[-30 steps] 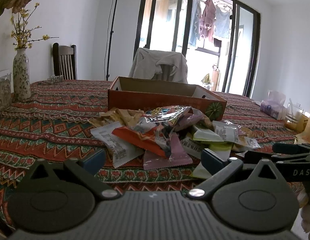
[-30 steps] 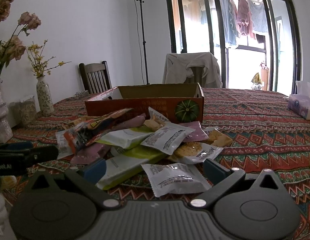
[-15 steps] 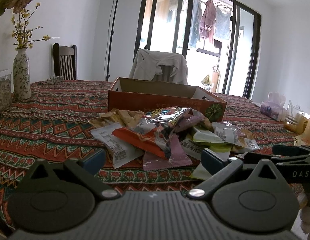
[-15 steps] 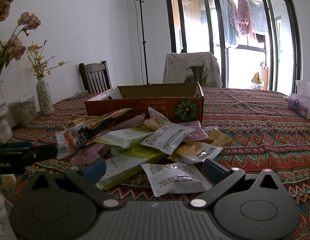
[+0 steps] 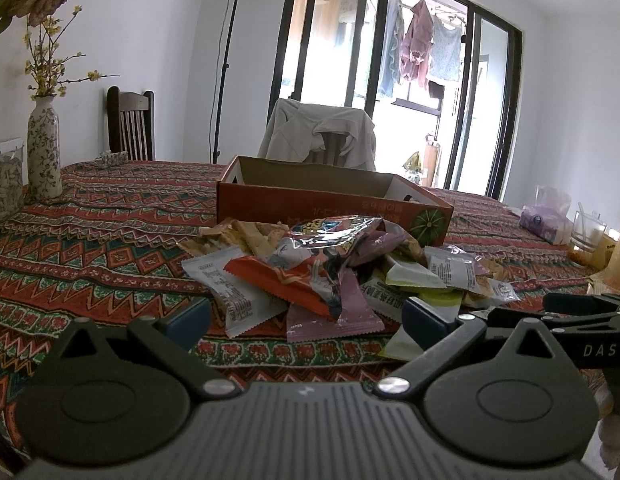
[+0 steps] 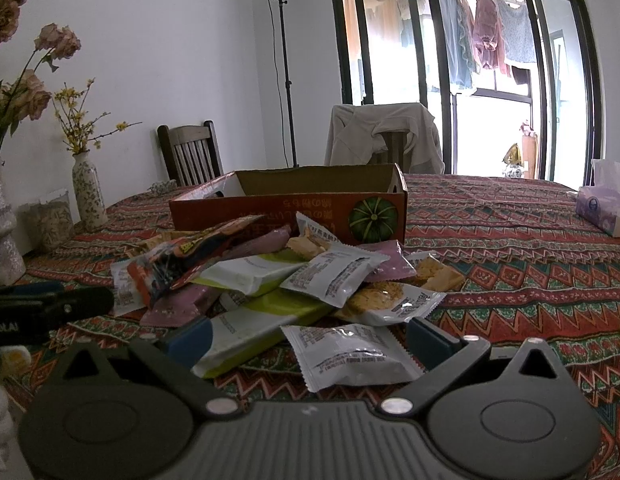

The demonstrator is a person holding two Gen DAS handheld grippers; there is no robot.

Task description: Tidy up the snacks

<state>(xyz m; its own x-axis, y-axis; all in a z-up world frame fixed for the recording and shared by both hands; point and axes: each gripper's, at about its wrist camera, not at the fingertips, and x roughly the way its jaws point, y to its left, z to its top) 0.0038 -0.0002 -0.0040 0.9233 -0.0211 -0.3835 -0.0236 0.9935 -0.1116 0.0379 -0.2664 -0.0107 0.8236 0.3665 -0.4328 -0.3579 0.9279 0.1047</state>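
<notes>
Worktop [image 6: 510,240] carries an orange box [image 6: 269,212] beyond our snack pile [image 6: 293,280]. Both hand-held grippers, left [image 5: 305,316] and right [image 6: 307,336], gape wide, holding nothing. We should pinch the nearest white packet [image 6: 350,356] by its edge.

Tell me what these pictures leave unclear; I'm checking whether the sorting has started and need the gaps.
- Floor of the cardboard box: hidden by its near wall in both wrist views, so any snacks inside cannot be seen.
- Lower packets in the snack pile: covered by the packets on top.
- Print on the white packet: too small to read.
- Left gripper and right gripper: both open, holding nothing.
</notes>
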